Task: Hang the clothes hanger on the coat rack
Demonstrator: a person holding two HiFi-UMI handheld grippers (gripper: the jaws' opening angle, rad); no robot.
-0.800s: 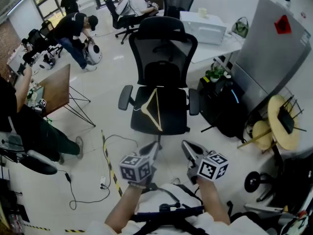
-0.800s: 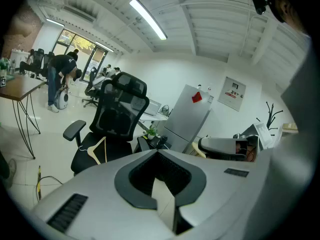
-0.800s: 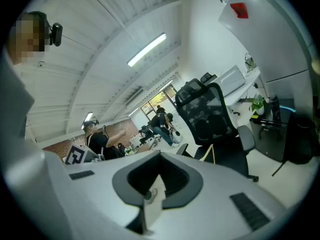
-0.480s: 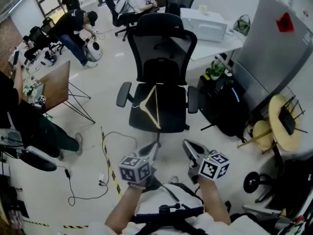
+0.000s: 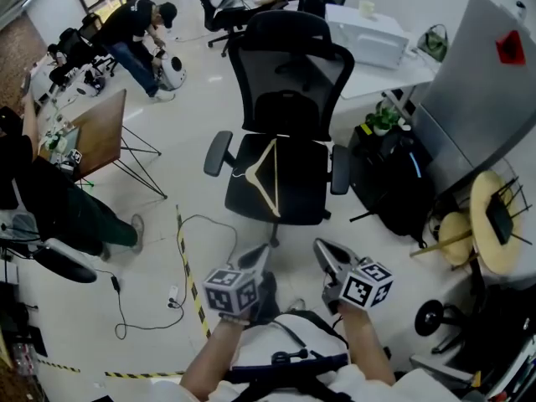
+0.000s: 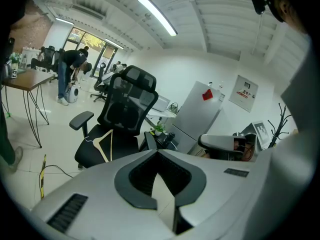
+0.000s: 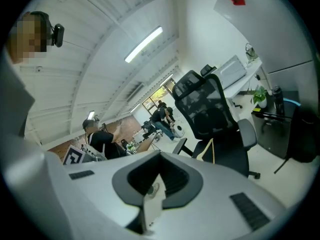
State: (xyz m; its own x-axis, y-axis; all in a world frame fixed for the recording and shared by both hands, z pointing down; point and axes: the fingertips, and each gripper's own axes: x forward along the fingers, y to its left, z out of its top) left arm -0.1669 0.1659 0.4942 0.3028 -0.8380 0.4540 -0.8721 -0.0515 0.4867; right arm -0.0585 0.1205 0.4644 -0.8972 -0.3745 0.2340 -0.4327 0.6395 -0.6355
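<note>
Clothes hanger [image 5: 273,181] of pale wood lies flat on the seat of a black office chair [image 5: 295,198], with its wire hook toward 9 o'clock in the head view. It sits left of the seat's middle, and nothing is touching it. Both gripper views catch it on that seat too, in the left one [image 6: 102,135] and in the right one [image 7: 204,149].

At 6 o'clock from the chair, well apart from it, both claws are held side by side over the pale floor. The left claw [image 5: 255,258] has its jaws drawn together with nothing between them [image 6: 157,154]. The right claw [image 5: 327,256] is likewise closed and empty [image 7: 160,154].

A black bag [image 5: 394,182] stands at 3 o'clock of the chair, and a wooden tabletop [image 5: 96,136] at 9 o'clock. Striped yellow-and-black tape [image 5: 191,283] runs along the floor at 7 o'clock.
</note>
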